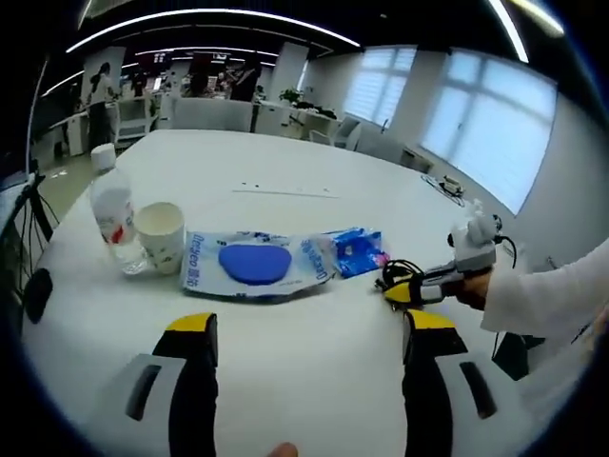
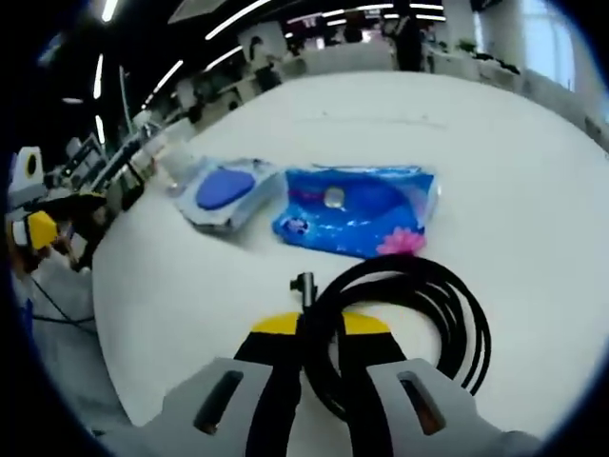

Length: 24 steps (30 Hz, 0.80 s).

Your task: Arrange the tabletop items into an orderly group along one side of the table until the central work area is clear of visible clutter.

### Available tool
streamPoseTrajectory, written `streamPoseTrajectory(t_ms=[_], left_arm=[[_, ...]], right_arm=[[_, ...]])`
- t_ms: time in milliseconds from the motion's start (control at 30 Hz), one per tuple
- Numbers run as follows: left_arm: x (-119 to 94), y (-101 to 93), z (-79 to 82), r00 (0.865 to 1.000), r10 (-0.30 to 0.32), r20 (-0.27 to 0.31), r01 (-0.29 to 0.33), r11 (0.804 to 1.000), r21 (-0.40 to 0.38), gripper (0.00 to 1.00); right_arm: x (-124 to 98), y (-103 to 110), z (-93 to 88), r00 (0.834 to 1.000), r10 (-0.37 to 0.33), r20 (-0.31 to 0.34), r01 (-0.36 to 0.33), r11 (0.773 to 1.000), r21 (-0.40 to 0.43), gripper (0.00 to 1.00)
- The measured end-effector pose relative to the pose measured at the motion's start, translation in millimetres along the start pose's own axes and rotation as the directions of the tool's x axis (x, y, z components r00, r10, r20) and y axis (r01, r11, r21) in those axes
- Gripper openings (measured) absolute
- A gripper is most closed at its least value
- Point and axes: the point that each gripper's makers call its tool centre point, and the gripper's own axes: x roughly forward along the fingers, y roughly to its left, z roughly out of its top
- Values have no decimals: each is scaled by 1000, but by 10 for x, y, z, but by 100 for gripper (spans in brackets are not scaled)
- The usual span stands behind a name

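Two claws working: right claw (image 2: 319, 328) is clamping the coiled black cable (image 2: 409, 314), coil trailing to its right on the surface (image 2: 533, 171). Left claw (image 1: 309, 333) is hanging wide open, empty. Blue pouch (image 2: 357, 209) is lying straight ahead of the cable, long axis crosswise; right claw is nearer.

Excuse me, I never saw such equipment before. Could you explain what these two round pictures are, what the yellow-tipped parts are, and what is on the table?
A person holds a two-jaw gripper in each hand; each carries a fisheye camera looking along its jaws. In the left gripper view, the left gripper is open above the white table. On it stand a water bottle and a paper cup, beside a wipes pack with a blue lid and a blue packet. The right gripper enters from the right. In the right gripper view, it is shut on a coiled black cable.
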Motion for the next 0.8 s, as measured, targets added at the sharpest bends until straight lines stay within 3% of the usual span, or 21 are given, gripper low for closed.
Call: streamPoseTrajectory(t_ms=[33, 133, 233, 333, 500, 567, 667, 800], left_arm=[[-42, 23, -21, 1000, 6, 2, -6, 1000, 2, 81], [-194, 117, -81, 1000, 27, 12, -27, 1000, 15, 84], [-333, 188, -103, 998, 48, 30, -47, 998, -44, 88], [-456, 246, -152, 997, 70, 30, -69, 997, -39, 90], [-613, 395, -192, 994, 89, 60, -83, 992, -99, 91], [-668, 512, -273, 994, 101, 42, -92, 979, -183, 90], [-784, 655, -287, 988, 141, 63, -128, 977, -172, 95], [-933, 800, -296, 982, 168, 82, -145, 962, -229, 94]], right_arm=[[-12, 2, -3, 1000, 1, -2, -1, 1000, 27, 10], [-15, 10, -3, 1000, 4, -13, -4, 1000, -15, 9], [-40, 19, -24, 999, -5, -33, 5, 1000, 2, 7], [-99, 61, 30, 1000, -7, -16, 6, 1000, -30, 7], [-214, 306, 104, 998, 56, 10, -55, 998, -34, 6], [-223, 423, 119, 997, 75, 15, -74, 996, -47, 6], [-212, 618, 141, 994, 106, 22, -105, 993, -55, 6], [-147, 875, 153, 990, 139, 13, -137, 988, -74, 6]])
